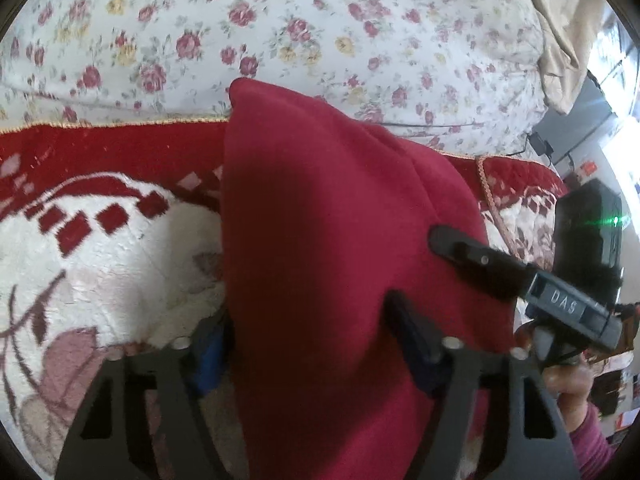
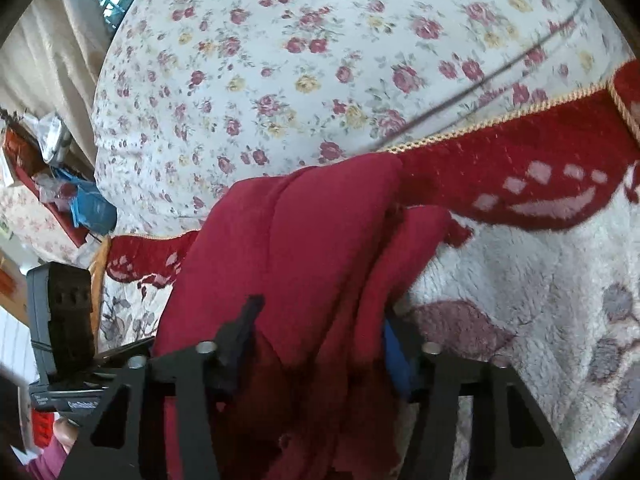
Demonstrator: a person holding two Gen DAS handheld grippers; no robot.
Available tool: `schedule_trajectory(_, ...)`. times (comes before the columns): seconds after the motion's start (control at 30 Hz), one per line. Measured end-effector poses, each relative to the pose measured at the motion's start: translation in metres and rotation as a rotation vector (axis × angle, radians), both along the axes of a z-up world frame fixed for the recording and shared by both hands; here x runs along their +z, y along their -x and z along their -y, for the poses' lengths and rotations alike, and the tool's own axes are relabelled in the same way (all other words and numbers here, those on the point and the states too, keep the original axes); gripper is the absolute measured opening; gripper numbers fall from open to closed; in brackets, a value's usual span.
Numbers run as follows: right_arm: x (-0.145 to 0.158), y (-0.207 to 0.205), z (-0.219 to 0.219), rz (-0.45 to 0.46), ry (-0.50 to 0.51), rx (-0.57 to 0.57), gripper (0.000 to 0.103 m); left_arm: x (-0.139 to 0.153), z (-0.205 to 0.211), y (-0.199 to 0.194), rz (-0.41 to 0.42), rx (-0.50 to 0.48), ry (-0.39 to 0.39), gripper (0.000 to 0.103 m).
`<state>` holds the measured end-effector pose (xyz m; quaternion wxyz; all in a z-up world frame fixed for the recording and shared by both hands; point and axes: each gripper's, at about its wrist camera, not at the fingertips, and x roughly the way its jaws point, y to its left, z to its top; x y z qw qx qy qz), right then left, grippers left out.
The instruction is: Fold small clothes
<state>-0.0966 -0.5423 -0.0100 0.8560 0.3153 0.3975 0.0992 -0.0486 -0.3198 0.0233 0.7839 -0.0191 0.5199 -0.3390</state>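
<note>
A dark red garment (image 1: 320, 208) stands bunched up between the fingers of my left gripper (image 1: 312, 344). The cloth fills the whole gap and the jaws are shut on it. In the right wrist view the same red garment (image 2: 304, 248) hangs in folds between the fingers of my right gripper (image 2: 320, 340), which is shut on it too. The right gripper (image 1: 448, 248) shows at the garment's right edge in the left wrist view, with one black finger lying over the cloth. The left gripper's body (image 2: 60, 320) is at the far left of the right wrist view, its fingers hidden.
Under the garment lies a red-and-white plush blanket (image 1: 100, 260) with gold trim, on a bed with a floral sheet (image 1: 320, 20). A thin cable (image 2: 480, 88) crosses the sheet. A beige curtain (image 2: 40, 60) and a cluttered shelf (image 2: 60, 184) stand beside the bed. A hand (image 1: 568, 384) holds the right gripper.
</note>
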Motion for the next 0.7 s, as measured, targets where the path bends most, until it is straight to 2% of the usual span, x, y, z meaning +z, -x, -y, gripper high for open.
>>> schedule_trajectory(0.07,0.008,0.004,-0.002,0.003,-0.014,0.009,0.049,0.01,-0.006,0.006,0.005,-0.007,0.002,0.051)
schedule_trajectory(0.23,0.041,0.028,-0.029,0.014,-0.069,0.087,0.049,0.042,-0.04,0.041,-0.012,-0.005,-0.006,0.049)
schedule_trajectory(0.4,0.043,0.055,-0.064,-0.019,-0.144,0.17,0.05,0.055,-0.092,0.084,-0.035,0.043,-0.026,0.05)
schedule_trajectory(0.43,0.038,0.059,-0.074,-0.03,-0.11,0.193,0.051,0.053,-0.101,0.093,-0.029,0.062,-0.048,0.05)
schedule_trajectory(0.5,0.029,0.065,-0.094,-0.075,0.017,0.215,0.061,0.04,-0.112,0.105,-0.025,0.095,-0.103,0.05)
schedule_trajectory(0.57,0.03,0.075,-0.101,-0.076,0.119,0.203,0.065,0.031,-0.117,0.113,-0.015,0.107,-0.129,0.056)
schedule_trajectory(0.67,0.056,0.096,-0.098,-0.03,0.191,0.169,0.065,0.034,-0.124,0.122,0.036,0.149,-0.121,0.061)
schedule_trajectory(0.7,0.072,0.106,-0.1,0.011,0.217,0.168,0.065,0.038,-0.126,0.122,0.058,0.17,-0.135,0.064)
